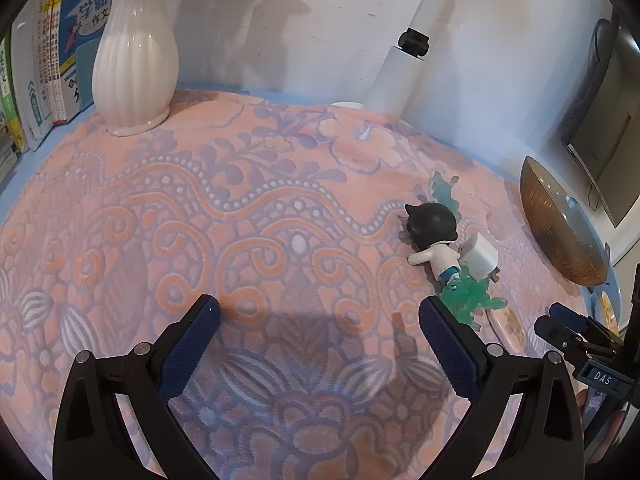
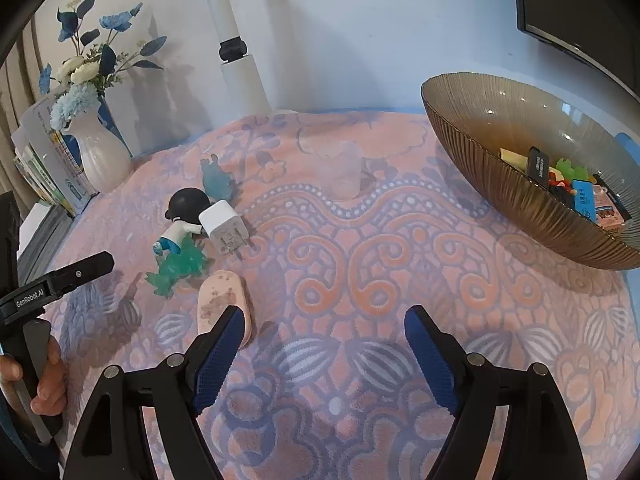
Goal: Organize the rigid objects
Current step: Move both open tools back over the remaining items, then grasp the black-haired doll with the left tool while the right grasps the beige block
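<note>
Two labels: "DAS" on right gripper (image 2: 325,340), "GenRobot.AI" on left gripper (image 1: 320,330); both released.

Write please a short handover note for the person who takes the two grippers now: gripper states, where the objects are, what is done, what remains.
Left hand-held gripper: open, empty, over bare cloth.
Right hand-held gripper: open, empty; the pink oval piece lies by its left finger.
Brown glass bowl, at the right, already holds several small items.
Still on the cloth, clustered at the left: figurine, white charger plug, green toy, teal toy, pink oval piece. A clear cup stands further back.
Left to do: probably move the cluster into the bowl, nearest piece first.
</note>
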Demonstrator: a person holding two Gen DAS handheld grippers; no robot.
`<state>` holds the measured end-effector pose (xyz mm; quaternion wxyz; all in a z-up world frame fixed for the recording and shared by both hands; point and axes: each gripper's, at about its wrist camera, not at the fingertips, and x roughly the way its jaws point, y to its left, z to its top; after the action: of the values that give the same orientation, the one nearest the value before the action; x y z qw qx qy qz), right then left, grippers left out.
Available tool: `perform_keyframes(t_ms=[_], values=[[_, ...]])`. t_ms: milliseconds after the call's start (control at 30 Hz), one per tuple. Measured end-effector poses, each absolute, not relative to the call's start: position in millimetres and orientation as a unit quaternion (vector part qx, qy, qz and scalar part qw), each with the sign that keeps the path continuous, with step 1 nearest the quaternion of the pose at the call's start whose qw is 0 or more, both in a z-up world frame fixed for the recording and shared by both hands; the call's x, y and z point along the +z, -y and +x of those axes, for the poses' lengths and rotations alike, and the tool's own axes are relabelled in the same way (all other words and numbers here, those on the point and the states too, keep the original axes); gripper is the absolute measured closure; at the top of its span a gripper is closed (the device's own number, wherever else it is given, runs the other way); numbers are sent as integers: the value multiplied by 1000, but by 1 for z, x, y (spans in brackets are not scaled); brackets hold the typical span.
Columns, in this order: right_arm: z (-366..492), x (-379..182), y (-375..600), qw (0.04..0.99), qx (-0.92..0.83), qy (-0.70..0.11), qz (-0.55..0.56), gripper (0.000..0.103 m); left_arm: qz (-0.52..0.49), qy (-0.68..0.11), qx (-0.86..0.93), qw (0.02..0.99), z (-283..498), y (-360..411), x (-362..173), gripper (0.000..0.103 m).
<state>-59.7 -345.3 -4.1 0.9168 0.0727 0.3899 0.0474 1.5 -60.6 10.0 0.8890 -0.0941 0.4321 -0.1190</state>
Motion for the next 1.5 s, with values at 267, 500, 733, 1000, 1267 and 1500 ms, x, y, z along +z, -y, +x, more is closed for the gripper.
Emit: perform_keyframes(t_ms=[267,500,733,1000,1267,1500], values=[[-47,-3,341,884,92,-444,110,22,-122,-440,-152,877,9,67,33,5],[-36,1,300,894,91,-436,46,22,-68,-449,-186,871,52,119,44,20],[-45,0,283,919,75,-388,-7,22,-57,-478,-201,853,66,138,8,35],[-38,-9,270,911,60,-404,-51,50,11,-448,-196,872,65,165,9,66],[-40,-7,278,915,63,-396,-33,69,-36,-427,-174,887,46,116,29,66],[-46,-2,302,916,57,-396,29,69,-58,-434,-166,883,-4,66,27,69]])
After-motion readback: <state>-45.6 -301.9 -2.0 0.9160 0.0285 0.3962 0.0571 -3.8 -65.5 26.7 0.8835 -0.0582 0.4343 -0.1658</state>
